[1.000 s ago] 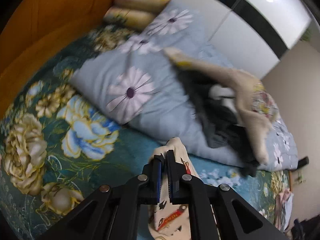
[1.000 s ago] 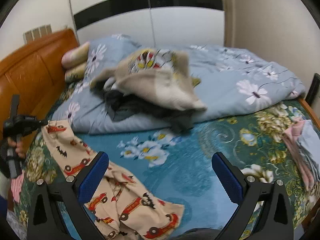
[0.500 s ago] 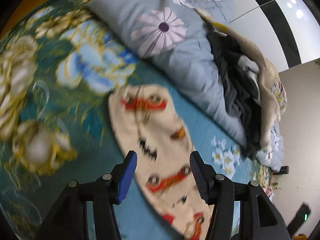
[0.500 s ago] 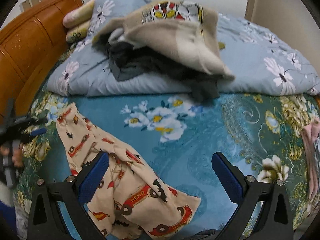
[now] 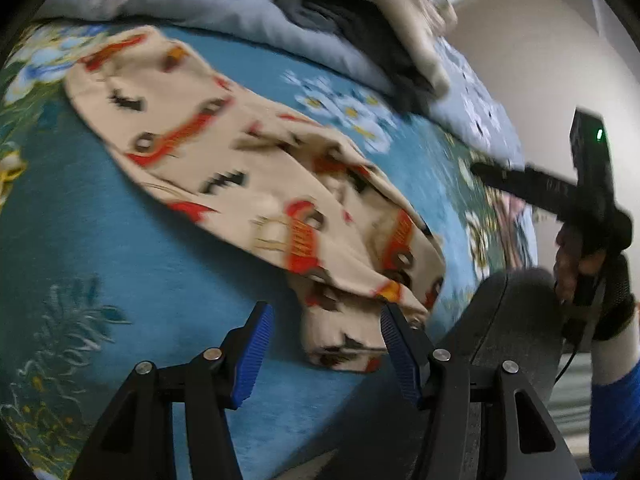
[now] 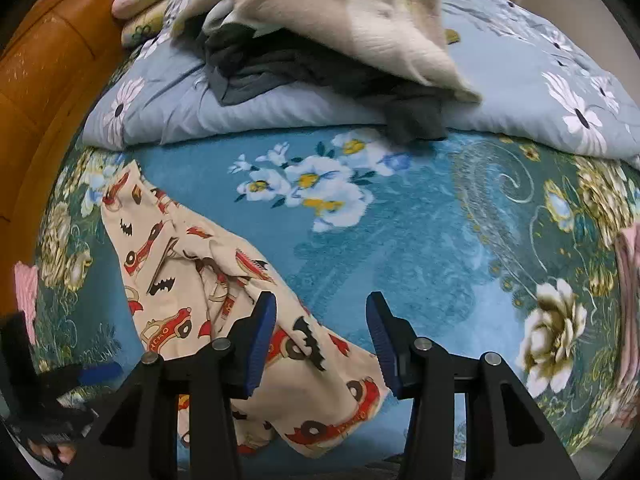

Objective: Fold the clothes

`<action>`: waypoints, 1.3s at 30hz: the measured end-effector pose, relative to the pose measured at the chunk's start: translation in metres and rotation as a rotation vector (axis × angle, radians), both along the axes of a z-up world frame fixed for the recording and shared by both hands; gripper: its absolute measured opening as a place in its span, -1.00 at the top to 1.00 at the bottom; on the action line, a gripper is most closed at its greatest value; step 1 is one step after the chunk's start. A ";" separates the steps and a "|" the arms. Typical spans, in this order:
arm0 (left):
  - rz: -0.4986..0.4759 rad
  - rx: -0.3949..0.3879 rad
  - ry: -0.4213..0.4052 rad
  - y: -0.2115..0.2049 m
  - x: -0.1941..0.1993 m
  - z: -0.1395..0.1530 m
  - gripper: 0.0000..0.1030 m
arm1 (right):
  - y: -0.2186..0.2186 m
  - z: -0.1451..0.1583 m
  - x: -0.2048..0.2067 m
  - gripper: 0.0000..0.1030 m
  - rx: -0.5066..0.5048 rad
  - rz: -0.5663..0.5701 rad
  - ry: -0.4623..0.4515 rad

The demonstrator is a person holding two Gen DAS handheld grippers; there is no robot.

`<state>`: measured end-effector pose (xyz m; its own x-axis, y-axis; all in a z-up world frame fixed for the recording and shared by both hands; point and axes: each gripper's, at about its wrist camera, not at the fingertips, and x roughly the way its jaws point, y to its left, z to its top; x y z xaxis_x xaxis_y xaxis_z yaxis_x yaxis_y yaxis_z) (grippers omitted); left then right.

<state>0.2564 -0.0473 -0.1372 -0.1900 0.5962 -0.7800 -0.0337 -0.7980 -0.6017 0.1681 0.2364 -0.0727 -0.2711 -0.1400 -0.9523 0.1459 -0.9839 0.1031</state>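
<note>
cream pyjama garment with red car and black bat print (image 5: 256, 184) (image 6: 224, 312) lies crumpled and stretched diagonally on the teal floral bedspread (image 5: 120, 280) (image 6: 420, 240). left gripper (image 5: 326, 354) jaws apart, empty, hovering over the garment's near end. right gripper (image 6: 322, 334) jaws apart, empty, above its other end; pile of beige and dark grey clothes (image 6: 332, 40) sits on the pale blue flowered duvet (image 6: 540, 92) behind.

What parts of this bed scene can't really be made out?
- Cream car-print garment: near hem hidden behind the right gripper, right wrist view.
- Same garment, left wrist view: prints motion-blurred.
- Dark grey clothes: mostly covered by the beige fleece.
- Pink fabric: cut off by the edge.
</note>
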 end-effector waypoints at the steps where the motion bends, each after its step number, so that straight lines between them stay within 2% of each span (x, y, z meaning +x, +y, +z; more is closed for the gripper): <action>1: -0.030 0.008 -0.003 0.011 0.002 0.000 -0.18 | 0.004 0.002 0.002 0.06 -0.004 -0.011 0.003; 3: -0.098 0.021 -0.007 0.035 0.001 0.002 -0.20 | 0.011 0.005 0.006 0.06 -0.012 -0.031 0.010; 6: -0.195 -0.062 0.036 0.067 0.005 0.009 -0.23 | 0.023 0.012 0.014 0.06 -0.030 -0.056 0.026; 9: -0.259 -0.145 0.040 0.082 0.007 0.009 -0.23 | 0.034 0.018 0.023 0.06 -0.052 -0.082 0.039; 14: -0.288 -0.285 0.036 0.090 0.008 0.000 -0.21 | 0.050 0.025 0.035 0.06 -0.077 -0.128 0.056; 15: -0.285 -0.310 0.038 0.089 0.008 -0.002 -0.15 | 0.053 0.027 0.037 0.06 -0.085 -0.136 0.061; 17: -0.274 -0.359 0.032 0.084 0.007 -0.007 0.24 | 0.055 0.027 0.038 0.06 -0.093 -0.144 0.062; 18: -0.260 -0.367 0.026 0.081 0.005 -0.011 0.59 | 0.055 0.026 0.038 0.06 -0.095 -0.144 0.058; 19: -0.234 -0.371 0.022 0.073 0.005 -0.012 0.78 | 0.055 0.026 0.037 0.06 -0.094 -0.142 0.053; 22: -0.147 -0.383 0.014 0.046 0.003 -0.013 0.82 | 0.048 0.022 0.035 0.06 -0.080 -0.118 0.038; 24: -0.047 -0.385 0.031 0.014 0.002 -0.006 0.82 | 0.041 0.019 0.032 0.06 -0.075 -0.096 0.030; 26: 0.082 -0.413 0.036 -0.030 -0.001 0.001 0.83 | 0.034 0.015 0.028 0.06 -0.073 -0.078 0.018; 30: 0.314 -0.431 -0.013 -0.120 0.000 0.005 0.83 | 0.015 0.004 0.017 0.06 -0.072 -0.037 -0.009; 32: 0.396 -0.466 -0.031 -0.153 0.003 0.003 0.84 | 0.002 -0.003 0.010 0.06 -0.067 -0.005 -0.021; 35: 0.478 -0.469 -0.062 -0.183 0.008 -0.004 0.83 | -0.022 -0.014 0.000 0.06 -0.058 0.050 -0.051; 39: 0.486 -0.451 -0.099 -0.181 0.016 -0.016 0.83 | -0.054 -0.028 -0.015 0.06 -0.082 0.109 -0.087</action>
